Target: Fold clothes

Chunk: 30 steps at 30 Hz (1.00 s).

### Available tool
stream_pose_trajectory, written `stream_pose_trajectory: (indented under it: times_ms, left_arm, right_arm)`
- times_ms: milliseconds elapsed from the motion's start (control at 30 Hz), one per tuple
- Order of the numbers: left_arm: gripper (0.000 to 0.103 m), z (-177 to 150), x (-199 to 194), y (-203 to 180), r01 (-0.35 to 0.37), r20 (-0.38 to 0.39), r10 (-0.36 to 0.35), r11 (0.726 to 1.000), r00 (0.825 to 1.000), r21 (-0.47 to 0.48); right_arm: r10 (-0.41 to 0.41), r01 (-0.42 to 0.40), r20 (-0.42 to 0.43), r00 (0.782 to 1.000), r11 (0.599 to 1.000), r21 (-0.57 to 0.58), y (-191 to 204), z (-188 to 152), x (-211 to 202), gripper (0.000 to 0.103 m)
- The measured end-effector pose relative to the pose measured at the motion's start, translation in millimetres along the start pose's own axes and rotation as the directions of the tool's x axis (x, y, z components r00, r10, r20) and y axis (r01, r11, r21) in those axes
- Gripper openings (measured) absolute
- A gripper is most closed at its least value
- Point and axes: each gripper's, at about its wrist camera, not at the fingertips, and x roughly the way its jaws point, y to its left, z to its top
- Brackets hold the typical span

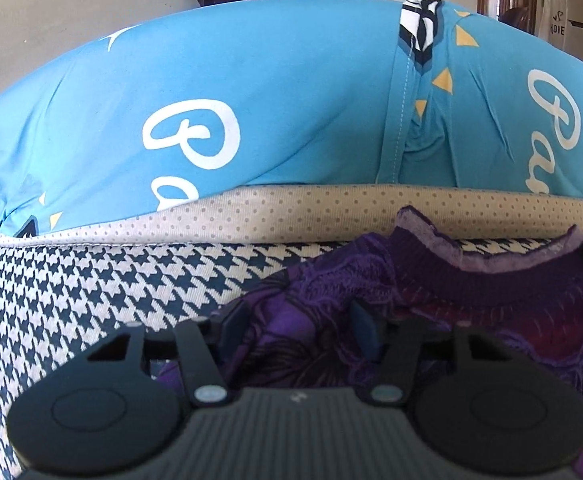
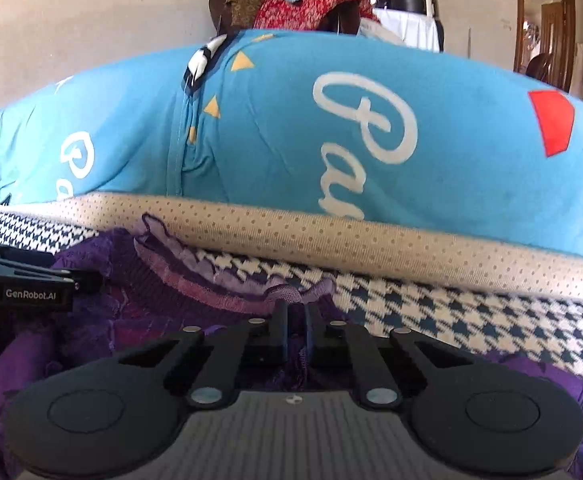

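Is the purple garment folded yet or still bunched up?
Still bunched up: the purple garment lies crumpled on the houndstooth cover, its collar rumpled, with no neat fold showing.

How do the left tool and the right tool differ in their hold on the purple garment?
The left tool has fingers spread around a bunched fold of the purple garment; the right tool is pinched nearly shut on its edge. The left sits mid-fabric; the right at the frilled trim. Both point toward the blue pillow.

Purple garment: soft, fuzzy knit cloth, with a ribbed collar. Under it, the houndstooth cover is coarse woven fabric. Behind the garment, smooth matt blue pillow cloth on a dotted beige textile band. Left gripper: matt black plastic, shiny metal rivets.
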Motion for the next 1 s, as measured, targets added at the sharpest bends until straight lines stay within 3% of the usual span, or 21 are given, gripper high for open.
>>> stream_pose_trajectory:
  times_ms: [133, 267, 333, 367, 400, 433, 500, 633, 700, 733, 867, 1000]
  left_arm:
    - [0.036, 5, -9, 1, -0.055, 0.053, 0.057, 0.998, 0.997, -0.038]
    - [0.036, 13, -23, 3, -0.137, 0.14, 0.149, 0.986, 0.979, -0.094]
    - [0.037, 16, -23, 5, -0.154, 0.147, 0.169, 0.982, 0.975, -0.108]
    - [0.044, 17, -19, 5, -0.155, 0.123, 0.166, 0.983, 0.978, -0.098]
    - [0.049, 17, -14, 5, -0.16, 0.085, 0.167, 0.983, 0.982, -0.09]
    - [0.049, 14, -9, 5, -0.171, 0.054, 0.177, 0.981, 0.983, -0.095]
    - [0.052, 10, -10, 4, -0.166, 0.042, 0.171, 0.981, 0.984, -0.098]
    - [0.062, 8, -27, -4, -0.135, 0.069, 0.141, 0.988, 0.988, -0.081]
    - [0.077, 8, -38, -10, -0.115, 0.08, 0.121, 0.991, 0.989, -0.07]
    - [0.08, 7, -43, -12, -0.11, 0.084, 0.115, 0.992, 0.99, -0.063]
    - [0.08, 0, -65, -21, -0.057, 0.089, 0.059, 0.998, 0.994, -0.022]
    - [0.08, -13, -81, -26, -0.005, 0.053, 0.005, 1.0, 0.999, 0.002]
  right_arm:
    - [-0.053, 0.055, 0.147, 0.988, 0.998, -0.009, 4, 22, -20, 0.008]
    - [-0.094, 0.086, 0.283, 0.954, 0.995, 0.04, 1, 40, -33, 0.007]
    - [-0.145, 0.128, 0.344, 0.928, 0.989, 0.072, -2, 45, -35, 0.002]
    - [-0.166, 0.14, 0.359, 0.918, 0.985, 0.097, -5, 47, -34, 0.002]
    - [-0.16, 0.126, 0.328, 0.931, 0.985, 0.121, -10, 47, -29, 0.004]
    - [-0.125, 0.092, 0.263, 0.957, 0.987, 0.134, -16, 48, -20, 0.005]
    - [-0.073, 0.047, 0.149, 0.986, 0.984, 0.172, -27, 46, -5, 0.005]
    - [-0.075, 0.059, 0.071, 0.995, 0.978, 0.198, -38, 40, -6, 0.007]
    - [-0.068, 0.055, 0.065, 0.996, 0.981, 0.184, -39, 37, -16, 0.009]
    - [-0.068, 0.057, 0.063, 0.996, 0.984, 0.166, -38, 36, -22, 0.011]
    - [-0.061, 0.052, 0.041, 0.997, 0.982, 0.183, -40, 24, -49, 0.021]
    - [-0.049, 0.052, -0.025, 0.999, 0.981, 0.187, -38, 8, -68, 0.022]
